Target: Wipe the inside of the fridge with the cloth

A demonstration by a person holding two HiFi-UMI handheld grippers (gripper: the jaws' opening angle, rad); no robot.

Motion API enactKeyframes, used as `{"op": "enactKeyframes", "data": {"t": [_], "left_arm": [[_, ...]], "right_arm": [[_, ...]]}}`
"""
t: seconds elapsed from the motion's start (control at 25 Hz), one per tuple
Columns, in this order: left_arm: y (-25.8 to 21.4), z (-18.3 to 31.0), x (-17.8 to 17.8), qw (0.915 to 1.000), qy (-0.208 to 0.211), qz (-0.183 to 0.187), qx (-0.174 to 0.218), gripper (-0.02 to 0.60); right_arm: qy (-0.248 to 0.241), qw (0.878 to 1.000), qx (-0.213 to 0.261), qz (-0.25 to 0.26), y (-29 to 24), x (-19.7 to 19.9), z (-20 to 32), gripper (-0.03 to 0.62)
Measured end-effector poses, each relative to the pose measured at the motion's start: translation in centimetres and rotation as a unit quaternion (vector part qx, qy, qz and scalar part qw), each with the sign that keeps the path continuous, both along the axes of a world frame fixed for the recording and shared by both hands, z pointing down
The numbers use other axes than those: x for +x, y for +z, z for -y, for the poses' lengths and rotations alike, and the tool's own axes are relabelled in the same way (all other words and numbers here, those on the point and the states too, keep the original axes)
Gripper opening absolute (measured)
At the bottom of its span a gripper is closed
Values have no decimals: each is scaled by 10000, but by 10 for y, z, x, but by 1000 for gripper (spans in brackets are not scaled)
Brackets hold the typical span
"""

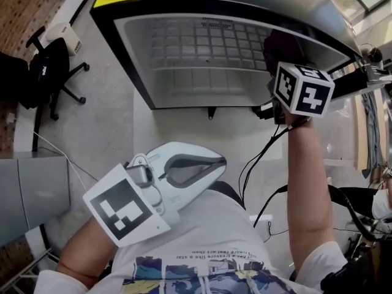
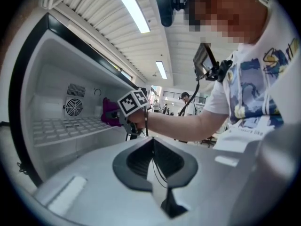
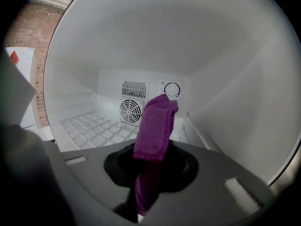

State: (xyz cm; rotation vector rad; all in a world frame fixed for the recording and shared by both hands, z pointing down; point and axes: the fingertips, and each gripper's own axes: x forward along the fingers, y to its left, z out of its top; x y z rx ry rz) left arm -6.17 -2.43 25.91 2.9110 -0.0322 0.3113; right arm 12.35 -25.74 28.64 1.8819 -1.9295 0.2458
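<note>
Far left: black office chair point(image 1: 52, 72) on the floor, well apart from the work. Left gripper point(image 1: 220, 162) is held low by the person's torso, outside the fridge point(image 1: 139, 60). Its jaws are clenched together with nothing in them (its own view shows just the seam where they meet).

Fridge is open, interior white. Gridded shelf point(image 3: 89, 128) sits on the left of the cavity. Round fan grille point(image 3: 130, 110) is on the back wall, with a dial point(image 3: 172, 89) just above and right of it.

Cloth point(image 3: 155, 128) is purple, pinched between the jaws of the right gripper point(image 3: 151, 166). Its free end stands up out of them toward the back wall. It's inside the cavity, in the right-hand part per the head view. It looks clear of the walls, but depth is hard to judge here.

Right gripper is at the fridge opening, arm stretched out, marker cube point(image 1: 303, 89) facing the head camera.
</note>
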Motion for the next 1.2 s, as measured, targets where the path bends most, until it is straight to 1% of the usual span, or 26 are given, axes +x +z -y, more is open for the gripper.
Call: {"op": "enactKeyframes", "data": {"t": [0.16,0.32,0.52,0.92,1.2], "left_arm": [[5,1,-1,9999,-158,-16,-54,6],[2,6,-11,9995,-297,-1,-44,6],[8,8,-29,9989,-463,9,-64,6],[7,5,-63,9984,-562,15,-70,6],[16,-2,-88,9983,-577,42,-60,6]], "right_arm": [[-180,9997,-46,169,7,-14,0,61],[-520,9981,-59,332,9,-45,6,61],[-786,9959,-37,441,16,-87,10,61],[-1436,9884,25,503,15,-179,13,61],[-1675,9832,111,715,19,-225,12,61]]}}
